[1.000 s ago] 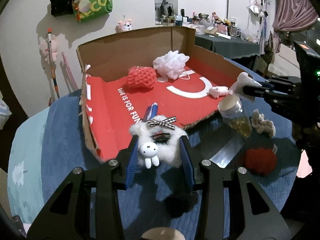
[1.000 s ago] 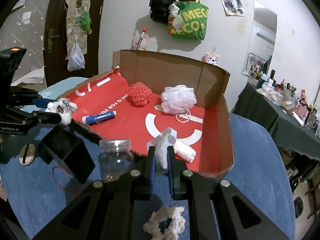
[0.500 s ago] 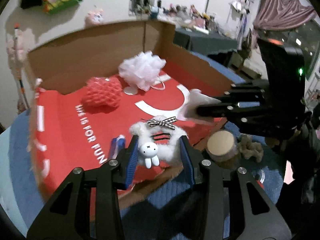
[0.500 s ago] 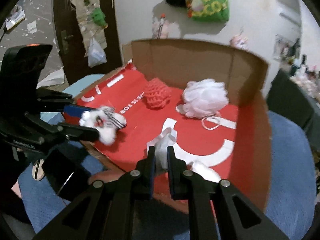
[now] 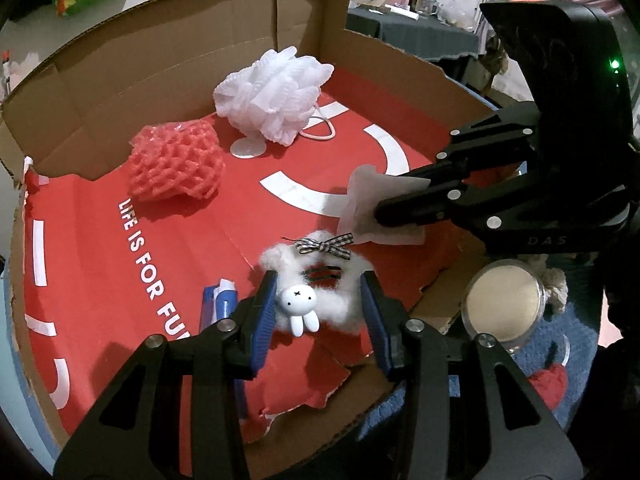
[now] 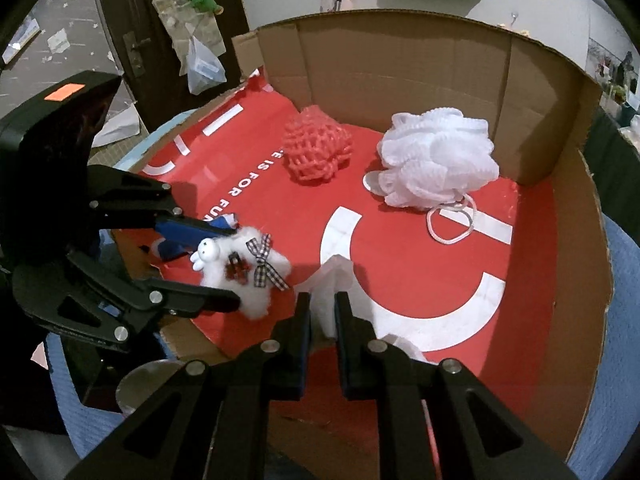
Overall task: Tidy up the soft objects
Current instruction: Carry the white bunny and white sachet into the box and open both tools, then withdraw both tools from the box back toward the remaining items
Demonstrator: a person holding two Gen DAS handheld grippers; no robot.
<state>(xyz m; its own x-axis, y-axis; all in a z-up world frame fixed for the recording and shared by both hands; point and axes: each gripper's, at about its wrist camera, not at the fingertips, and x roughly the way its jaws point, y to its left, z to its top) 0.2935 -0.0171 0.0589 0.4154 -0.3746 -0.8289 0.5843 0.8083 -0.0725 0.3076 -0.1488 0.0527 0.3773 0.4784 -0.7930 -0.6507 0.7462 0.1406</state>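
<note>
Left tongs [image 5: 318, 306] clamped on fluffy bunny scrunchie [image 5: 316, 280], right tongs [image 6: 322, 312] on white tissue [image 6: 334, 280]. Lower both over cardboard box [image 6: 576, 240], release clear of loofah [image 6: 436, 160].

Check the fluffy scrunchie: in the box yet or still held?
Held. The left gripper is shut on the scrunchie, both pads pressing its sides, over the box floor; whether it touches the floor, I cannot tell.
</note>
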